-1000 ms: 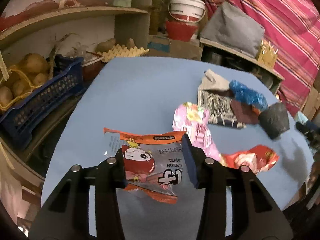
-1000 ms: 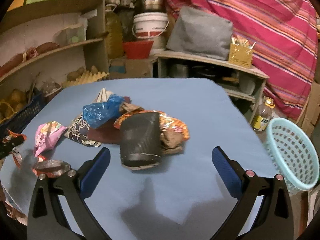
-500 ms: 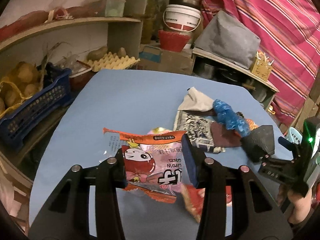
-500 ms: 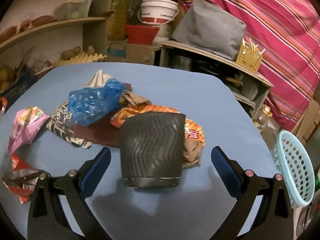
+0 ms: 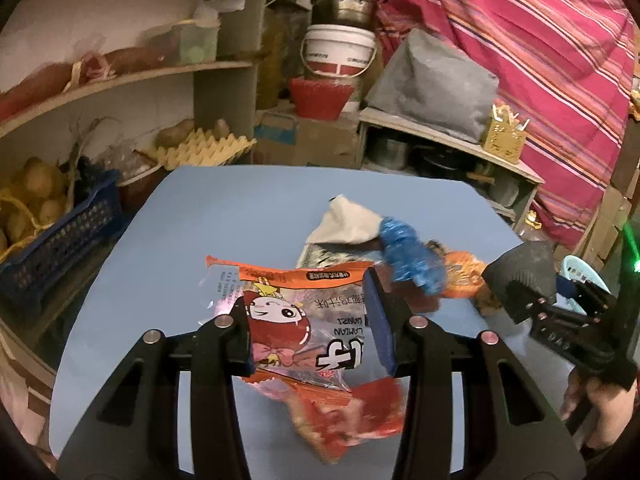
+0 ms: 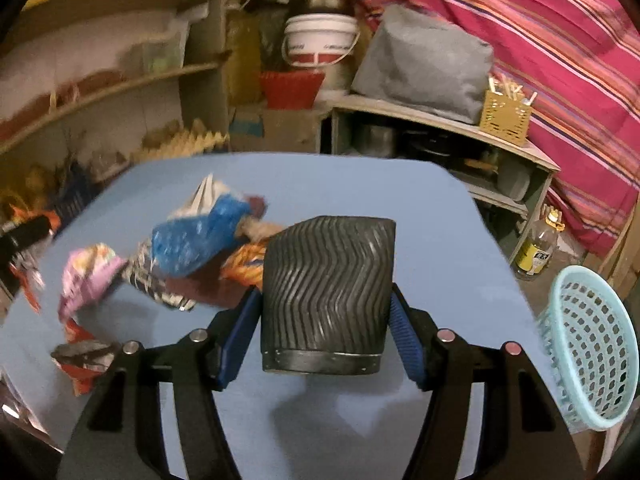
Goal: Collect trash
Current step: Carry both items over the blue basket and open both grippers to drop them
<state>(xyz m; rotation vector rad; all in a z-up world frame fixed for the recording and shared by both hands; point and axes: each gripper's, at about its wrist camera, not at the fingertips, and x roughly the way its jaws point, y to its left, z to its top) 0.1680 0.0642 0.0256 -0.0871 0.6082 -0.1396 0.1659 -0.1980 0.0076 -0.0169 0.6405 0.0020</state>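
Observation:
My left gripper (image 5: 312, 328) is shut on a clear snack wrapper with a red cartoon face (image 5: 296, 320) and holds it above the blue table (image 5: 224, 216). My right gripper (image 6: 324, 320) is shut on a black ribbed paper cup (image 6: 326, 292), lifted off the table; it also shows in the left wrist view (image 5: 520, 276). A heap of trash lies mid-table: a blue plastic bag (image 6: 196, 240), a pink wrapper (image 6: 86, 276), an orange wrapper (image 6: 244, 260) and a patterned packet (image 5: 332, 258). A red wrapper (image 5: 360, 412) lies under my left gripper.
A pale blue mesh basket (image 6: 592, 344) stands off the table's right edge, with a bottle (image 6: 536, 248) on the floor beyond it. Shelves with a blue crate of potatoes (image 5: 52, 232) and egg trays (image 5: 204, 148) line the left. A bucket and pot stand behind.
My right gripper moved in and shut on the black cup, then lifted it. My left gripper, still holding the wrapper, rose and swung right toward the heap.

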